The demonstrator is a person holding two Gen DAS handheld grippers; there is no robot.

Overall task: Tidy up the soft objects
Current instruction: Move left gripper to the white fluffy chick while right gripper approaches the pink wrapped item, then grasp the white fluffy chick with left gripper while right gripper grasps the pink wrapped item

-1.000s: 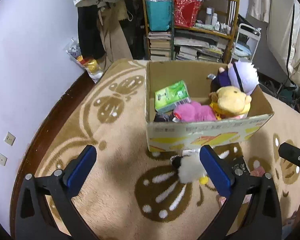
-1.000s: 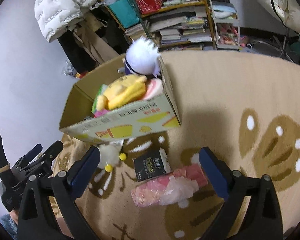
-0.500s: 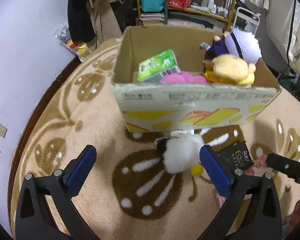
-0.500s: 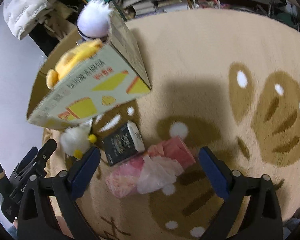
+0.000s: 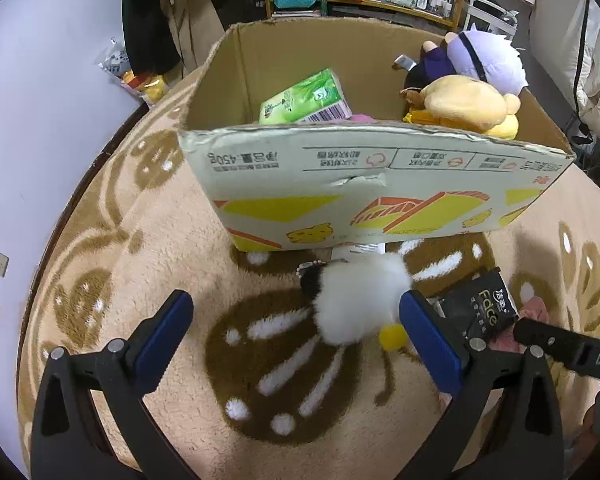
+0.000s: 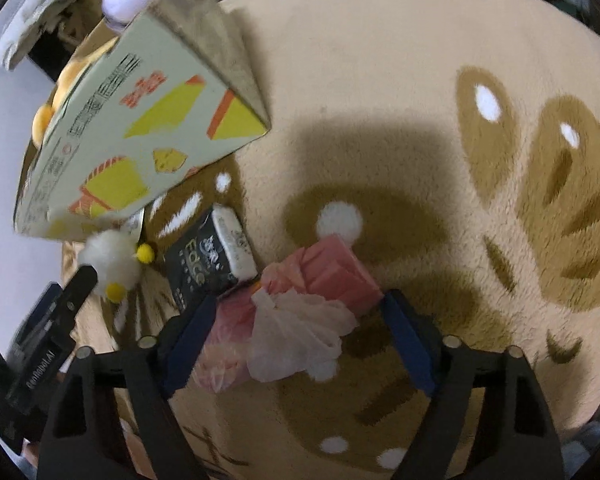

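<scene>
The left gripper [image 5: 296, 318] has its fingers wide apart and holds nothing; the white plush [image 5: 358, 300] lies on the rug [image 5: 140, 264] at frame centre, against the right finger [image 5: 428, 336], below the box [image 5: 372, 184]. The right gripper [image 6: 296, 332] is also spread wide, empty, its fingers on either side of the pink bag [image 6: 300, 312] at lower centre, next to the black pack [image 6: 204, 256].
</scene>
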